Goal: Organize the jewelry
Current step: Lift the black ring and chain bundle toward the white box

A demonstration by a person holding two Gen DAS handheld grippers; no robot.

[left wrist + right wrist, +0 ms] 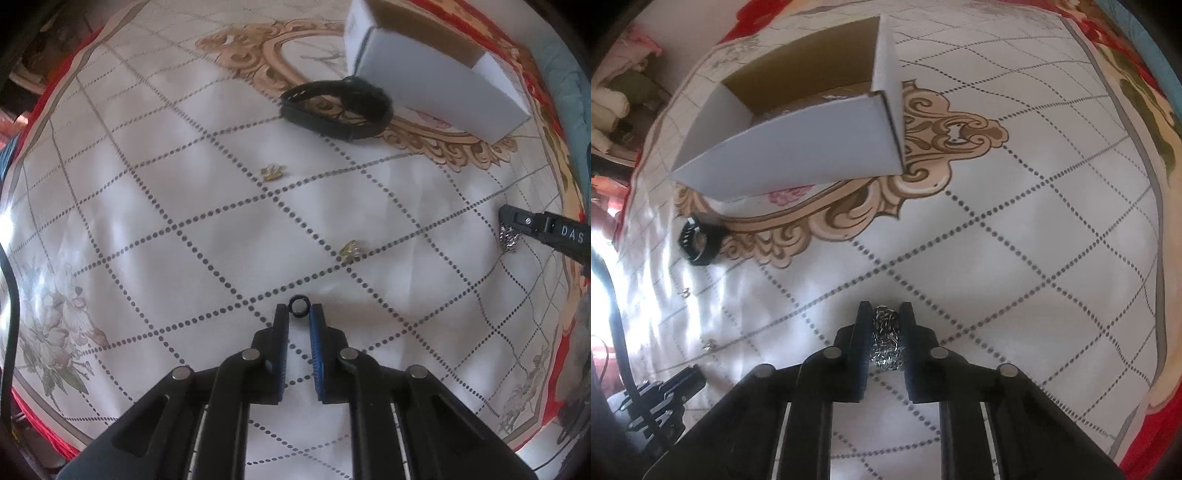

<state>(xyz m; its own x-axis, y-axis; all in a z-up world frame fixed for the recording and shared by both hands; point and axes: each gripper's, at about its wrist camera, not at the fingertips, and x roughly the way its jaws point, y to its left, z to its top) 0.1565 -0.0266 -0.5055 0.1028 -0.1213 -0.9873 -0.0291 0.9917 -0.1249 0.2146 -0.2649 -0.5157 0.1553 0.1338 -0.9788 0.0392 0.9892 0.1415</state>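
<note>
Surface: slippery printed cloth (147, 206) | left gripper (298, 314) pinches small black ring (298, 306) at fingertips only, may slip | right gripper (884, 317) clamps silver chain bracelet (886, 341) | open box (798, 147) ahead; earrings (273, 172) could be knocked.

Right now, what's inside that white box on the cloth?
Through the open top of the white box, brown cardboard walls and part of the floor show, with a small pale glint on it. The near wall covers the rest of the floor.
</note>
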